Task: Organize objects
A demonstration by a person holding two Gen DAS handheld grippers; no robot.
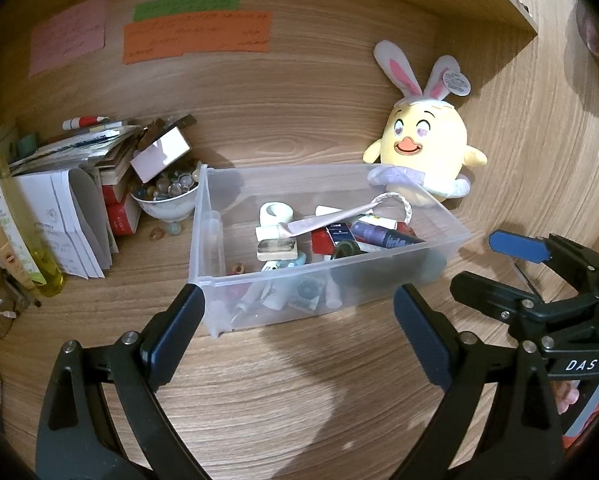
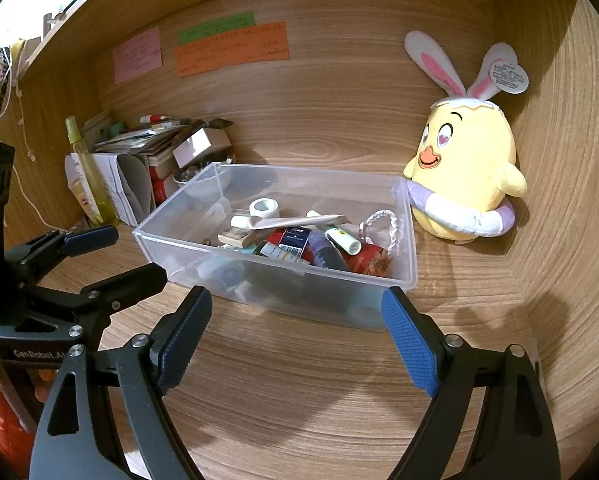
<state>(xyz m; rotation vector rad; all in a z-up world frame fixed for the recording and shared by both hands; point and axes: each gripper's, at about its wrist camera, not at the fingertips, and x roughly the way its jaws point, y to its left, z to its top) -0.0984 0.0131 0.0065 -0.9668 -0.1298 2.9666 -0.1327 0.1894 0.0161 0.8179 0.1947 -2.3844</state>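
Observation:
A clear plastic bin point(image 1: 215, 240) point(image 2: 409, 240) stands on the wooden shelf, holding several small items: a tape roll point(image 1: 275, 212) point(image 2: 264, 207), small bottles, tubes and boxes. My left gripper point(image 1: 297, 300) is open and empty just in front of the bin's near wall. My right gripper point(image 2: 297, 304) is open and empty, also just short of the bin. Each gripper shows in the other's view, the right one at the right edge point(image 1: 487, 268) and the left one at the left edge point(image 2: 115, 252).
A yellow chick plush with bunny ears point(image 1: 423, 144) point(image 2: 465, 168) sits behind the bin at the right. At the left stand papers and boxes point(image 1: 79, 208), a bowl of marbles point(image 1: 165, 196) and a yellow spray bottle point(image 1: 15, 216) point(image 2: 87, 176). Coloured notes point(image 1: 197, 36) hang on the back wall.

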